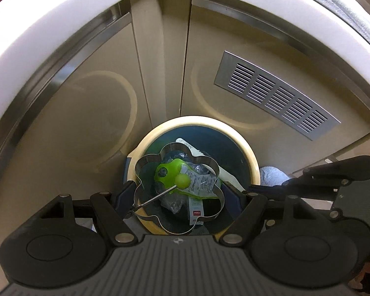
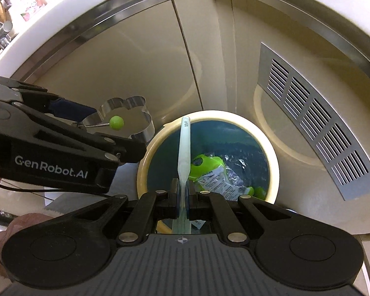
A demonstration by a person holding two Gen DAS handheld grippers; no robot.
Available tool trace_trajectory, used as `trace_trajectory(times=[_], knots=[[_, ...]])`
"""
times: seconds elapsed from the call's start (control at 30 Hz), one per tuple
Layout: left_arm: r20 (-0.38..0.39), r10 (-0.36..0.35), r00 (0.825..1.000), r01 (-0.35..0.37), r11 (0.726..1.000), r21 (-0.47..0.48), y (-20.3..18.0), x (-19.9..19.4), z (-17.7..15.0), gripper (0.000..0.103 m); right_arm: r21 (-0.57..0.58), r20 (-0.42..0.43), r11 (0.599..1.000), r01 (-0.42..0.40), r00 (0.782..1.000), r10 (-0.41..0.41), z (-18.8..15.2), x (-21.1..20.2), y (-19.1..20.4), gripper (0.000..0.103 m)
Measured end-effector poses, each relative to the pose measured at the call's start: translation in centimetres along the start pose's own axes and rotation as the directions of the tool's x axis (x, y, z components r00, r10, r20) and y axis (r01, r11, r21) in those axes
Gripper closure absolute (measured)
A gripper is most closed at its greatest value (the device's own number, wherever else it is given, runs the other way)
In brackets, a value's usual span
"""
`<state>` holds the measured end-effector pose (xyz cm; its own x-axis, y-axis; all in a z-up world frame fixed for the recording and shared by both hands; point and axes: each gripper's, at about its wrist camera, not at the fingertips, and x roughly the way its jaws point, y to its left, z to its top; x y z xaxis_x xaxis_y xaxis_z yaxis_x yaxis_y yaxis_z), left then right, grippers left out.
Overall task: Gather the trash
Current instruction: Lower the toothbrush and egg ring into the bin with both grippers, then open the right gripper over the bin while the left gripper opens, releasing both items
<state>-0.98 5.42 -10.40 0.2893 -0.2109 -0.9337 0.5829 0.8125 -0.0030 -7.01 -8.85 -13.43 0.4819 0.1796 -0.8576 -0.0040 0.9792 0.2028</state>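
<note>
A white plastic stick [image 2: 183, 145], flat and slender, is clamped between the closed fingers of the right gripper [image 2: 183, 189]. Its long axis runs straight away from the camera, the far tip reaching past the far rim of the cream-rimmed bin [image 2: 275, 162] below, over which the stick is held. In the left wrist view the stick [image 1: 224, 171] is seen crossing the bin [image 1: 254, 167] at a slant.

A flower-shaped metal ring [image 1: 177, 190] is held in the left gripper [image 1: 178, 197], whose fingers stand wide apart and press on the ring's left and right sides. A thin wire handle ending in a green ball [image 1: 182, 181] lies across the ring. The ring [image 2: 125, 116] is held above the bin's left edge.

Inside the bin lie a green plastic piece [image 2: 204, 162] and crumpled printed wrapping [image 2: 219, 180]. Beige cabinet doors [image 1: 86, 103] and a metal vent grille [image 1: 271, 93] stand on the far side.
</note>
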Motion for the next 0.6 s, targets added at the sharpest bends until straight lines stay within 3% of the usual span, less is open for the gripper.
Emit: trace_trajectory(times=[0.6], knots=[[-0.044,-0.006,0.999,0.006,1.000,-0.001,0.2,2.0,1.3,0.024,0.016,-0.027,1.000,-0.001,1.000,0.001,0.7,0.9,-0.5,0.098]])
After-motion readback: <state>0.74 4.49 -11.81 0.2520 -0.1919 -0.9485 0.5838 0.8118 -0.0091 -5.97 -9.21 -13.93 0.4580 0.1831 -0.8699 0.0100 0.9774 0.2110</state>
